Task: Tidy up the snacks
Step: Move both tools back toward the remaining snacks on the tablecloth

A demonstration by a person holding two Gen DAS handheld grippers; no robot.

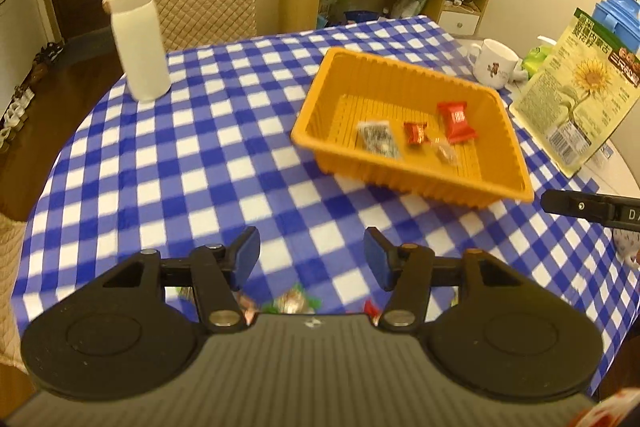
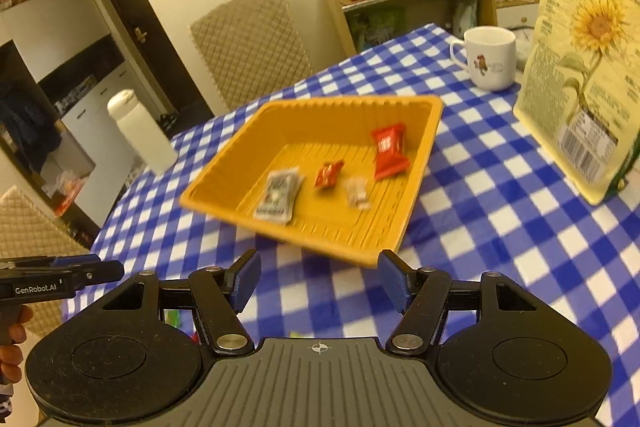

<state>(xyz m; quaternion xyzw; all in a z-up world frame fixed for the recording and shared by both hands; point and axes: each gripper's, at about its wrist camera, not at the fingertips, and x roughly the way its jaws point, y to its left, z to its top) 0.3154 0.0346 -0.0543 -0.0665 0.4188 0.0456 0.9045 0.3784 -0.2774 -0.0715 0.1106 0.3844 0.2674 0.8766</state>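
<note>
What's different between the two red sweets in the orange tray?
The larger red packet is plainly bigger than the small red candy. It lies nearer the tray's mug-side wall, while the small candy sits mid-floor beside the grey sachet. The larger one shows a white label; the smaller looks darker, its print too blurred to read. Both are red wrapped snacks, lying flat.

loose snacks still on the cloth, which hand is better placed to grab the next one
Left, probably. The loose wrapped snacks lie just below the open left tongs. The right tongs, also open and empty, point toward the orange tray.
</note>
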